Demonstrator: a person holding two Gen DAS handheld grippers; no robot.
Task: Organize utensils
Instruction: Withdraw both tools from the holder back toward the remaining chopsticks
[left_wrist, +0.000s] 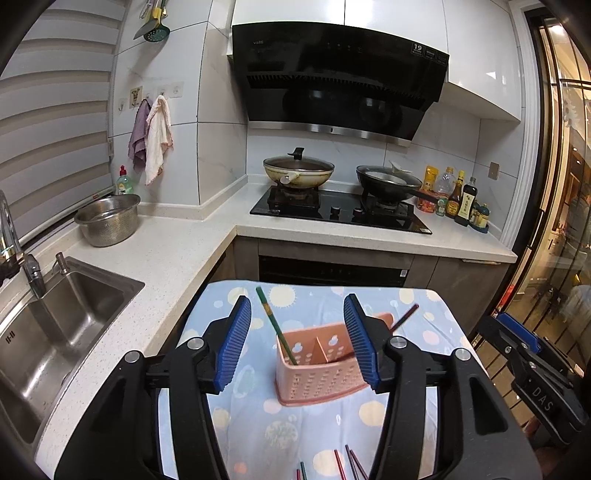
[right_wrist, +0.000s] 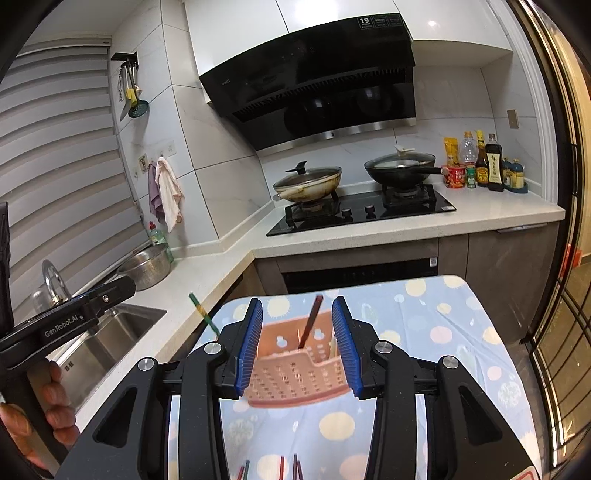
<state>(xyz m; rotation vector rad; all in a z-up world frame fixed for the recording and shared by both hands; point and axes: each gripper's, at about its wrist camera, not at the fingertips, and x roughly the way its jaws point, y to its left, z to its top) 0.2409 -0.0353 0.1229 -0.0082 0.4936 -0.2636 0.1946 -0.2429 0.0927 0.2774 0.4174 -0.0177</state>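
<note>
**A:** where's the pink utensil caddy (left_wrist: 320, 363) sitting?

**B:** on the table with the dotted blue cloth (left_wrist: 436, 325). A green chopstick (left_wrist: 277, 325) leans out of the caddy's left compartment and a dark red chopstick (right_wrist: 310, 321) sticks out of its right one. More loose chopsticks (left_wrist: 347, 461) lie on the cloth on the camera side of the caddy.

**A:** grippers?

**B:** left gripper (left_wrist: 301, 341) and right gripper (right_wrist: 297, 347) both hang above the caddy, jaws spread wide, nothing held.

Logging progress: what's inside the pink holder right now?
The pink holder contains a green chopstick in its left compartment and a dark red chopstick in the right. Its walls hide the bottom.
</note>
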